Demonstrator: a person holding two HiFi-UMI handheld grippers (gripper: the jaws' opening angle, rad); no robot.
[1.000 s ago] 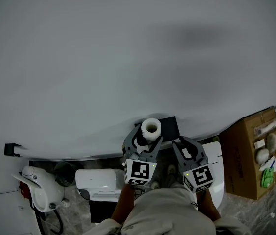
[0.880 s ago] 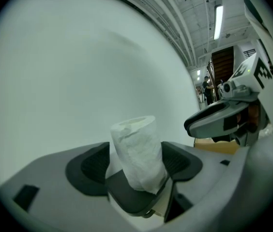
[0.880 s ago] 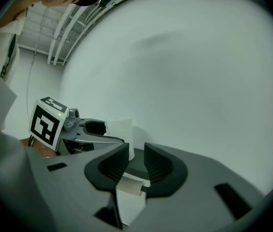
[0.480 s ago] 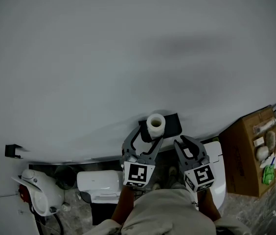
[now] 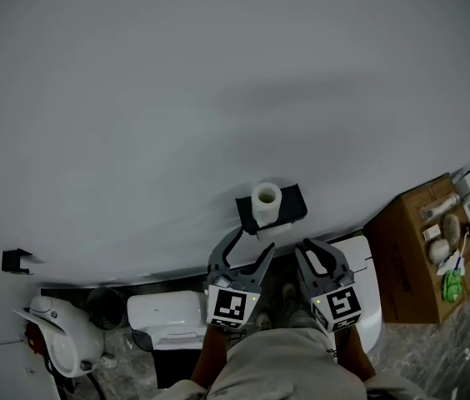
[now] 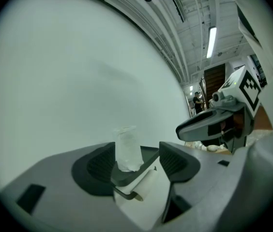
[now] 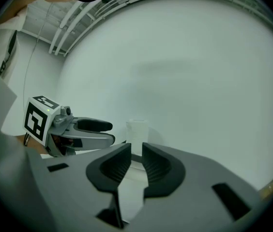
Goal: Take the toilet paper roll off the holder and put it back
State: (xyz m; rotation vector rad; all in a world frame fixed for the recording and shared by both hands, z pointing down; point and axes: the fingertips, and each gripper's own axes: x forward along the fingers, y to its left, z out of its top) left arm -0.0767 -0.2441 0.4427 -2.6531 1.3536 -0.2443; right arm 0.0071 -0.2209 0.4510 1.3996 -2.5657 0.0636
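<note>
The white toilet paper roll (image 5: 266, 197) stands upright on the black wall holder (image 5: 289, 207), with a loose sheet hanging below it. My left gripper (image 5: 244, 247) hovers just short of the holder. It is open, its jaws have just been closing, and nothing is between them. In the left gripper view the roll (image 6: 127, 149) shows beyond the pads, clear of them, on the holder (image 6: 137, 172). My right gripper (image 5: 314, 250) is beside the left one, its jaws a narrow gap apart and empty. In the right gripper view the roll (image 7: 136, 132) is farther off.
The pale wall fills most of the head view. On the floor below are a white toilet (image 5: 167, 317), a white appliance (image 5: 58, 333) and an open cardboard box (image 5: 414, 257) holding small items. A small black bracket (image 5: 13, 261) sticks out of the wall at left.
A second ago the left gripper's fingertips flanked the roll. Both grippers have since drawn back from the holder, and the roll stays standing on it. The left jaws have narrowed.
</note>
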